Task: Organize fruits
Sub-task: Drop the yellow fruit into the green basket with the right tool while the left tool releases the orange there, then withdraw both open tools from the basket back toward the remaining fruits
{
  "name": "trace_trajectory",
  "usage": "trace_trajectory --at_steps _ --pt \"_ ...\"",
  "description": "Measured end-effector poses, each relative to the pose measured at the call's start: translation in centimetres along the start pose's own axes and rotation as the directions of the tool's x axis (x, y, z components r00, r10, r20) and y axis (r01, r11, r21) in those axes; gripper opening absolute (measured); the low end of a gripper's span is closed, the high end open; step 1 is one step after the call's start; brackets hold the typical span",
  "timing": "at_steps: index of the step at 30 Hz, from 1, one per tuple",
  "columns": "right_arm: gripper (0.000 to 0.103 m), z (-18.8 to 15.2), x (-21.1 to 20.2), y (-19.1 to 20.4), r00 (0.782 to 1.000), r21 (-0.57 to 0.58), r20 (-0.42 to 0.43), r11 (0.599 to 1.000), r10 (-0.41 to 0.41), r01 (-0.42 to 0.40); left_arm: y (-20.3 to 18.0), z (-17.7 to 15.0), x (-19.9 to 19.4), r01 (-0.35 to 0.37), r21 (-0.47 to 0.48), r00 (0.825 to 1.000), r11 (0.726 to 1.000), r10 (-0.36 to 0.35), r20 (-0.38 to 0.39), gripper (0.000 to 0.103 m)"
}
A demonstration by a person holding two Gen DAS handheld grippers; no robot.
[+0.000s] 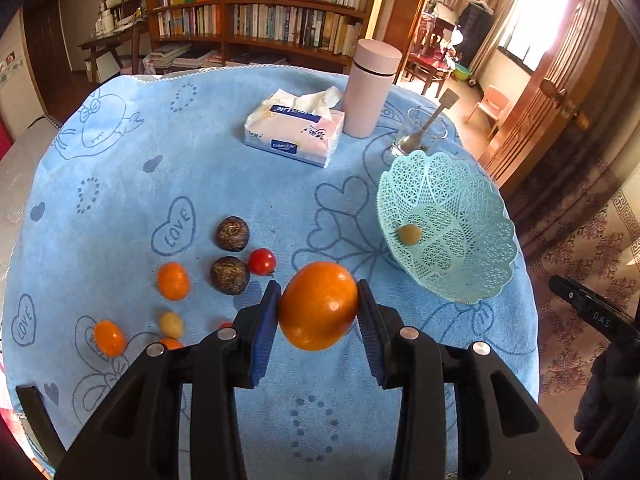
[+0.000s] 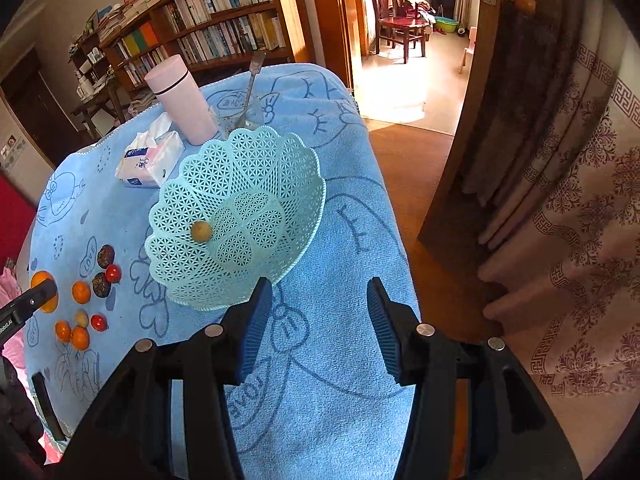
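My left gripper (image 1: 318,308) is shut on a large orange (image 1: 318,306) and holds it above the blue cloth, left of the mint lattice basket (image 1: 472,184). One small yellow-green fruit (image 1: 409,234) lies in the basket. On the cloth to the left lie two dark brown fruits (image 1: 233,233), a red tomato (image 1: 261,261), small oranges (image 1: 173,281) and a pale fruit (image 1: 171,324). My right gripper (image 2: 318,312) is open and empty, just right of and below the basket (image 2: 280,152). The held orange shows at the far left of the right wrist view (image 2: 40,280).
A tissue pack (image 1: 294,128), a pink flask (image 1: 370,92) and a glass with a spoon (image 1: 420,132) stand at the back of the round table. The table edge drops off on the right toward the floor, an open door and a patterned curtain (image 2: 580,200).
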State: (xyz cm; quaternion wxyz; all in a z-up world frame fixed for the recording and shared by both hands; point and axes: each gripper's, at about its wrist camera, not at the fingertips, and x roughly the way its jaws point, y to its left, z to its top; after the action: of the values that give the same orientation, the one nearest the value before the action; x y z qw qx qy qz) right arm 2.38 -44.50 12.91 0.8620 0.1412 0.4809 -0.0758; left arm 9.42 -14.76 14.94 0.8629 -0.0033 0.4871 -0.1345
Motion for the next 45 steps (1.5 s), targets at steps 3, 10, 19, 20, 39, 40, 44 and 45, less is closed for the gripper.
trace_trajectory --at_steps 3,10,19,20,39,40,44,45 --pt "0.051 -1.3 -0.9 -1.6 1.000 0.005 -0.011 1.000 0.003 -0.003 -3.2 1.0 1.4 0.039 0.046 0.999 0.998 -0.038 -0.010 0.039" --pt "0.051 -3.1 -2.9 -6.1 1.000 0.046 -0.009 0.999 -0.015 0.015 -9.5 2.8 3.2 0.098 0.120 0.995 0.988 -0.097 -0.010 0.039" --pt "0.051 -3.3 -3.7 -9.5 1.000 0.112 0.013 0.994 -0.011 0.009 -12.9 4.0 2.5 0.099 0.161 0.994 0.982 -0.105 0.028 0.043" --pt "0.051 -3.2 -3.6 -9.6 1.000 0.114 0.016 0.993 -0.007 0.005 -12.9 3.9 2.2 0.097 0.154 0.994 0.983 -0.103 0.033 0.056" --pt "0.053 -3.3 -3.6 -4.9 0.997 0.052 0.042 0.997 0.058 -0.060 -5.1 1.0 -0.9 -0.039 0.020 0.999 0.999 0.038 0.031 0.087" --pt "0.053 -3.3 -3.6 -4.5 0.997 0.046 0.047 0.997 0.059 -0.061 -4.6 0.8 -1.0 -0.046 0.016 0.998 0.999 0.046 0.031 0.087" --pt "0.056 -3.7 -3.8 -2.5 0.995 0.039 0.084 0.997 0.058 -0.062 -2.0 0.2 -1.4 -0.064 -0.002 0.998 0.998 0.064 0.017 0.087" --pt "0.060 -3.8 -3.9 -2.0 0.994 0.044 0.096 0.997 0.059 -0.063 -1.3 0.0 -1.5 -0.069 -0.006 0.998 0.998 0.069 0.012 0.087"
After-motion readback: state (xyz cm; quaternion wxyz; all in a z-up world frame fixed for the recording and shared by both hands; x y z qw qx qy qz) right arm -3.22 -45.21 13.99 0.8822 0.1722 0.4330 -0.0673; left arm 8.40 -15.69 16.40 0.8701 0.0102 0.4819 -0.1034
